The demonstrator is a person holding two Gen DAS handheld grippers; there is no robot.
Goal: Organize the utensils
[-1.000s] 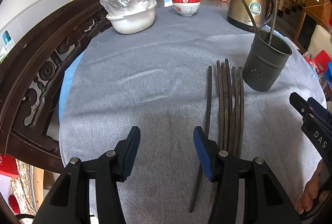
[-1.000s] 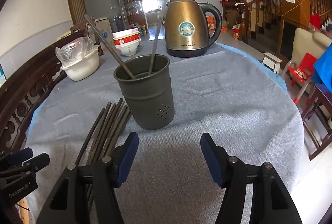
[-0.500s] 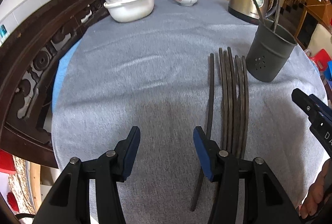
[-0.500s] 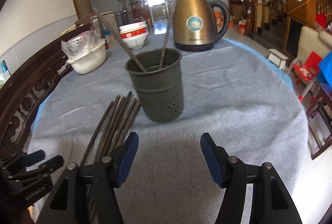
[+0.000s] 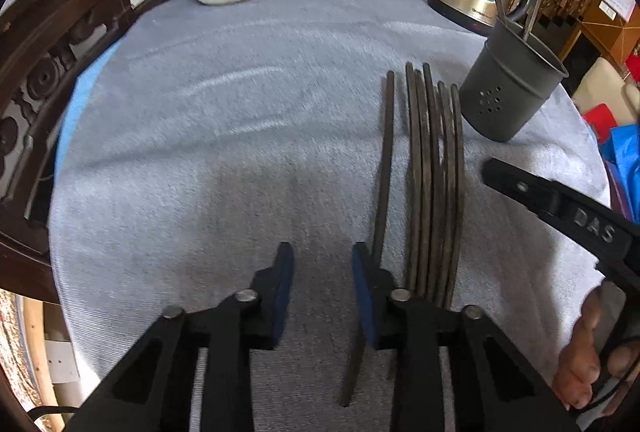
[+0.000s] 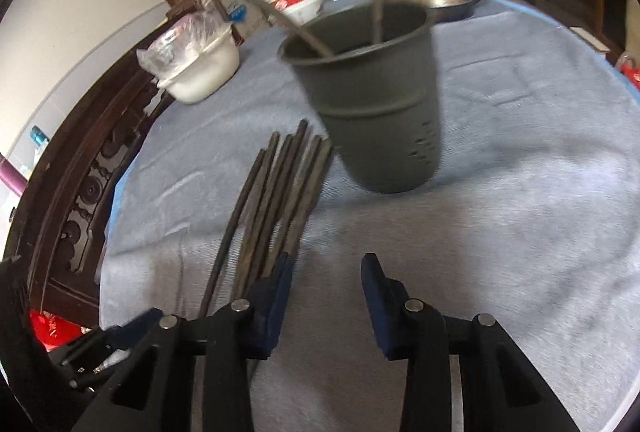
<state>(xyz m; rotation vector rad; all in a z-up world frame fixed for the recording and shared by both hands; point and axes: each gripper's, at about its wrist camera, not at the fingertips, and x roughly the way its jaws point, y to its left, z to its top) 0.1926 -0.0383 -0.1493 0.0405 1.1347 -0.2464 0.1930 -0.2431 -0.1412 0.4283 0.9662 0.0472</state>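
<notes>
Left gripper [image 5: 322,272]: jaws stood apart, empty, low over the cloth; its right pad sat just beside the lone chopstick [image 5: 385,168].
Right gripper [image 6: 326,282]: also parted and empty, its left pad at the near ends of the chopsticks [image 6: 276,204].
Chopsticks: six lay side by side on the grey tablecloth [image 5: 224,136], far ends near the holder [image 6: 376,100].
Holder: upright, two sticks already inside.
Risk: closing on the packed bundle could have caught several sticks or rolled them apart; both grippers crowded one spot and might have collided; a swung stick might have tipped the holder.
</notes>
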